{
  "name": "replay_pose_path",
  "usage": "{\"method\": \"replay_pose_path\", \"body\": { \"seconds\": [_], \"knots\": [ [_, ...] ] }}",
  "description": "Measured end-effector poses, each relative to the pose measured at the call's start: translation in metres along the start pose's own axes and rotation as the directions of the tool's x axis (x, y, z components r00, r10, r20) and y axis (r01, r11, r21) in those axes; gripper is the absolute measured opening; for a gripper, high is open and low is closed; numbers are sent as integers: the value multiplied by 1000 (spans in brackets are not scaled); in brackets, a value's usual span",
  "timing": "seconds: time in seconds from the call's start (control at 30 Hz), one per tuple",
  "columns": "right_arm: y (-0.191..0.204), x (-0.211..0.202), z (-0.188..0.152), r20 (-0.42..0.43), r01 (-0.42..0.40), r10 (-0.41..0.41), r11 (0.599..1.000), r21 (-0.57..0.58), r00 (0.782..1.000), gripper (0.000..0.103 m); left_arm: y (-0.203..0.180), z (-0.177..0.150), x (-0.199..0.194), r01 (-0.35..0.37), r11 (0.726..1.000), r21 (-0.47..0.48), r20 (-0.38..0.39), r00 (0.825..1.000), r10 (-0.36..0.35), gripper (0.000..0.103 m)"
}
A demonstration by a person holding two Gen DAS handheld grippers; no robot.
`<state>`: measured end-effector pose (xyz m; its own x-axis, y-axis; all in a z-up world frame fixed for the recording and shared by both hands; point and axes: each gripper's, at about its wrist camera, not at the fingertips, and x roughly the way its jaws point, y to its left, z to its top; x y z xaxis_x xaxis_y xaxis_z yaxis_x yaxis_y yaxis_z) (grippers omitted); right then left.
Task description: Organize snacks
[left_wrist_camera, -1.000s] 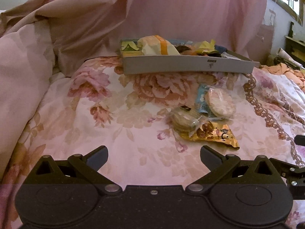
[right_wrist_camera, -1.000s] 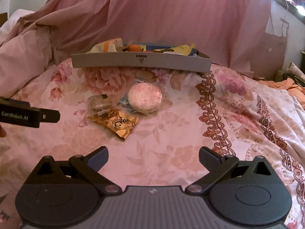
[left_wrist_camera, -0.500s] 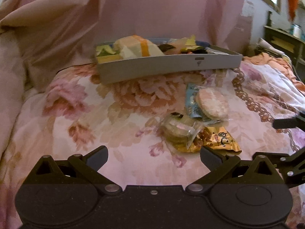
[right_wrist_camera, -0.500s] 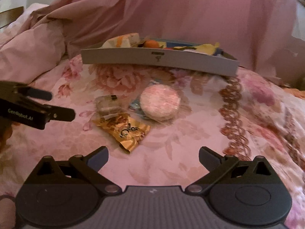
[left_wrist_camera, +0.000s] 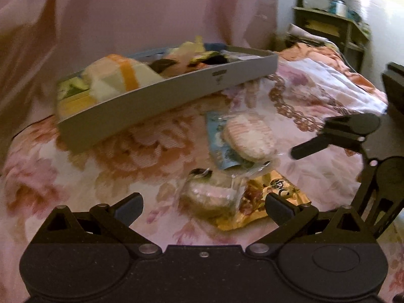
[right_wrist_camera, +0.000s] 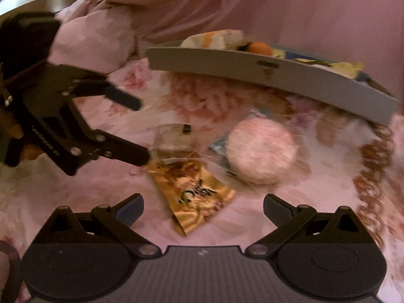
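Observation:
Three loose snacks lie on the floral bedspread: a clear-wrapped cookie (left_wrist_camera: 210, 197) (right_wrist_camera: 174, 140), a gold foil packet (left_wrist_camera: 275, 202) (right_wrist_camera: 194, 189), and a round pink rice cracker in a blue-edged wrapper (left_wrist_camera: 248, 137) (right_wrist_camera: 260, 151). A grey tray (left_wrist_camera: 161, 101) (right_wrist_camera: 277, 78) full of snacks stands behind them. My left gripper (left_wrist_camera: 203, 205) is open, its fingers either side of the clear-wrapped cookie; it also shows in the right wrist view (right_wrist_camera: 139, 130). My right gripper (right_wrist_camera: 203, 205) is open just before the gold packet; one of its fingers (left_wrist_camera: 310, 146) shows in the left wrist view.
Pink bedding (right_wrist_camera: 106, 32) is piled at the left and behind the tray. A wooden shelf unit (left_wrist_camera: 335, 35) stands at the far right of the room. An ornate chain border (right_wrist_camera: 371, 166) runs along the bedspread's right side.
Both grippers have moved forward and closer to the three loose snacks, converging on them. Both stay open. The snacks have not moved.

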<state>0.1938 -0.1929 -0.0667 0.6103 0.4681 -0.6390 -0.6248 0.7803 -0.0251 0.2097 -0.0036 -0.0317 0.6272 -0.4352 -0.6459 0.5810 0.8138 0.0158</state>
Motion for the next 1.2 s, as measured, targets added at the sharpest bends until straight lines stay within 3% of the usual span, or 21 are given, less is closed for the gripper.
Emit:
{"method": "replay_pose_path", "body": {
  "seconds": [0.13,0.37,0.47,0.57,0.73,0.93,1.07,1.2],
  "knots": [
    [-1,16,6,-24,-41,40,998,-53,999,102,-1,9,14,29,998,49,-17,999,-28,102],
    [-4,27,8,-15,-82,81,994,-68,997,86,-2,15,29,91,992,88,-48,995,-87,100],
    [-2,27,7,-14,-81,80,993,-88,997,81,1,17,31,121,990,74,-51,992,-117,95],
    [-3,26,6,-9,-71,70,994,-86,997,75,1,18,33,150,987,60,-62,987,-146,83],
    [-2,23,4,-5,-60,60,995,-85,998,71,4,16,35,149,989,16,-79,986,-147,68],
    [7,19,0,-13,-16,15,995,-95,1000,67,12,10,31,88,990,-106,-59,994,-95,60],
    [12,14,-4,-26,21,-23,996,-84,999,66,9,1,21,-7,980,-200,-52,999,-3,58],
    [19,5,-11,-38,73,-75,996,-60,996,65,-3,-8,6,-136,948,-289,-70,990,121,58]
  ]
}}
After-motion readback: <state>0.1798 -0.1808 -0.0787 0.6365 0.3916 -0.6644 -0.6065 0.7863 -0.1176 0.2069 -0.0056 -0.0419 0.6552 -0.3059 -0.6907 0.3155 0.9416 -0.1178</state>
